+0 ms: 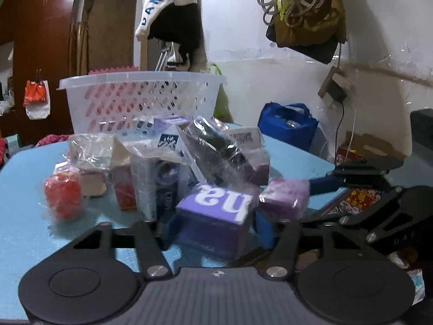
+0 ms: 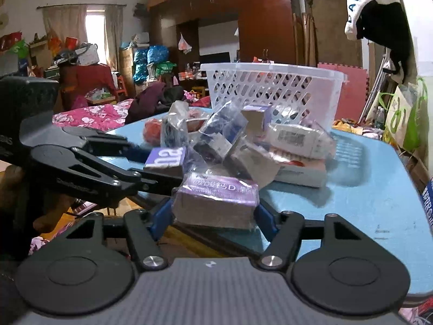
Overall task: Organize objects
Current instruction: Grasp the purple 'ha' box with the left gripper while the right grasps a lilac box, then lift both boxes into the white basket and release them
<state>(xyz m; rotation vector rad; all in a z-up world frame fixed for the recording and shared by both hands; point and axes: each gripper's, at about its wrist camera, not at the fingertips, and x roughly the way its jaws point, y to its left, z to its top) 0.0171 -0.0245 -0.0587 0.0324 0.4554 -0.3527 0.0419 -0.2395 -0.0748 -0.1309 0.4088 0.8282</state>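
Observation:
A pile of plastic-wrapped small boxes lies on the blue table [image 1: 24,189] in front of a white lattice basket [image 1: 140,81]. My left gripper [image 1: 216,230] is shut on a purple cube box [image 1: 219,211] with white letters at the pile's near edge. The right wrist view shows the same cube box [image 2: 165,158] from the side. My right gripper [image 2: 213,219] is shut on a flat purple medicine box [image 2: 216,200] at the table's near edge. Its blue fingers [image 2: 162,216] press both ends. In the left wrist view that box [image 1: 284,197] sits to the right.
A red wrapped object [image 1: 63,197] lies at the pile's left. Behind the pile stands the basket [image 2: 270,67], on the table [image 2: 365,189]. A blue bag [image 1: 286,124] is on the floor beyond the table's right edge. Clothes hang on the wall behind.

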